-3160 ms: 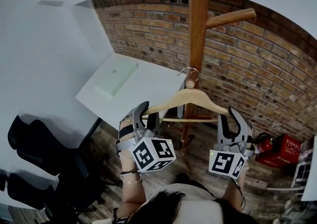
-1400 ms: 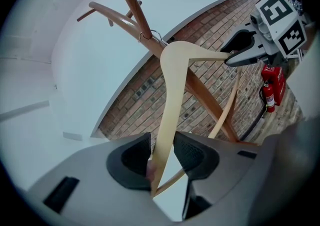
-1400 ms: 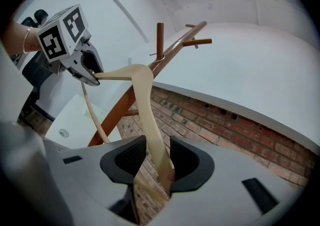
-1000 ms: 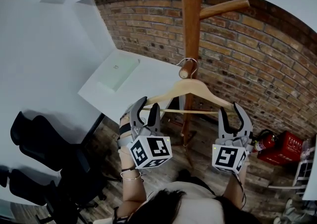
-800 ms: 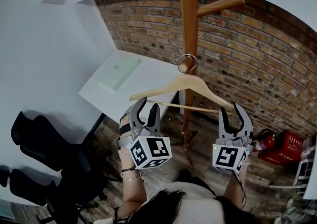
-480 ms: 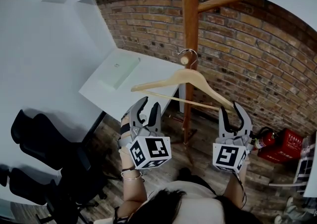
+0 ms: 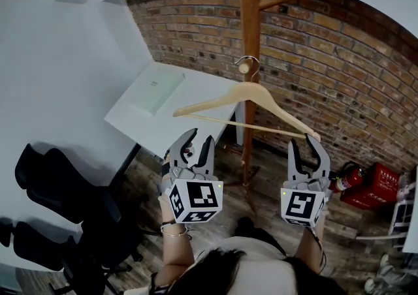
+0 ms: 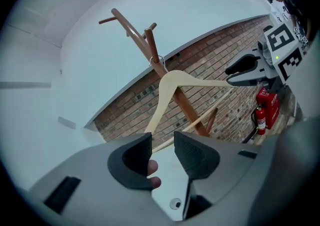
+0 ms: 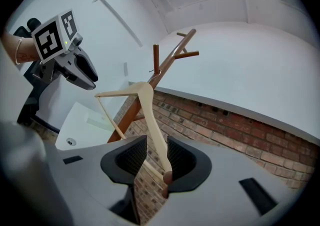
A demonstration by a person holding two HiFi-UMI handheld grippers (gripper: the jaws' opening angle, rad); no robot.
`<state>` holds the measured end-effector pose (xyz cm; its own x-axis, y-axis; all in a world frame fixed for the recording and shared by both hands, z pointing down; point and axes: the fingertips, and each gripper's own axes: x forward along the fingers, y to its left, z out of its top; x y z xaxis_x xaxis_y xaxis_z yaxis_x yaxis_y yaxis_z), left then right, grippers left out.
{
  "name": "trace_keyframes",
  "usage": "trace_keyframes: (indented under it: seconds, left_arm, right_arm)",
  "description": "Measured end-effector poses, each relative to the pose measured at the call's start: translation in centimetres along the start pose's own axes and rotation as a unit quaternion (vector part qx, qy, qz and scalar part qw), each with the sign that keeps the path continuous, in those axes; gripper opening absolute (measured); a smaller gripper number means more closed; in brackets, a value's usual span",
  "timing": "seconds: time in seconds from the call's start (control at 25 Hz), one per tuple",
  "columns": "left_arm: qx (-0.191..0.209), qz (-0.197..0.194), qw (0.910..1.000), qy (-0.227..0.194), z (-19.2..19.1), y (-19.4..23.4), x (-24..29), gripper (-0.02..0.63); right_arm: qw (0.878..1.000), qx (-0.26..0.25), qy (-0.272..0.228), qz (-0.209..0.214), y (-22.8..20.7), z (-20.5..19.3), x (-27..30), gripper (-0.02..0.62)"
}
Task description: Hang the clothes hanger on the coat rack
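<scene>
Left tongs (image 8: 162, 142) wide open, nothing between the pads, just a peek of the person's fingers (image 8: 151, 169) behind them. Right tongs (image 9: 156, 149) a bit narrower, just been closing, with the tip of the hanger (image 9: 145, 92) in the gap. Not squeezing it, a little space left beside the wood.

Both tongs low in the head view, side by side, the left tongs (image 7: 199, 139) away from the hanger (image 7: 251, 91), the right tongs (image 7: 305, 146) right at its end.

Hanger up on the coat rack (image 7: 248, 19), hooked over a short peg (image 7: 244, 69). Tilted, left end higher, right end dipping down to the right tongs.

Behind the rack, a brick wall (image 7: 326, 59). To the left, a white table (image 7: 140, 125) with a pale flat box (image 7: 157, 88) on it. Down on the floor, red fire extinguishers (image 7: 369, 184) by the wall and a black chair (image 7: 59, 196) near the table.
</scene>
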<state>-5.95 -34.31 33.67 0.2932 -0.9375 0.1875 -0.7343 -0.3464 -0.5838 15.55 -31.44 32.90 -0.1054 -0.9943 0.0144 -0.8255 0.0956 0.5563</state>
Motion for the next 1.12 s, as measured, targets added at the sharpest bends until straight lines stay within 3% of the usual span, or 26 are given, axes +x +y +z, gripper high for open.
trace_keyframes:
  seconds: [0.68, 1.12]
  left_arm:
    - [-0.094, -0.03, 0.9948, -0.027, -1.1, -0.8, -4.1, 0.074]
    - [-0.114, -0.038, 0.992, -0.041, -1.7, -0.9, -7.4, 0.04]
  right_arm:
    - [0.997, 0.073, 0.001, 0.005, 2.3, 0.8, -3.5, 0.08]
    - [0.994, 0.112, 0.004, 0.011, 4.5, 1.4, -6.6, 0.054]
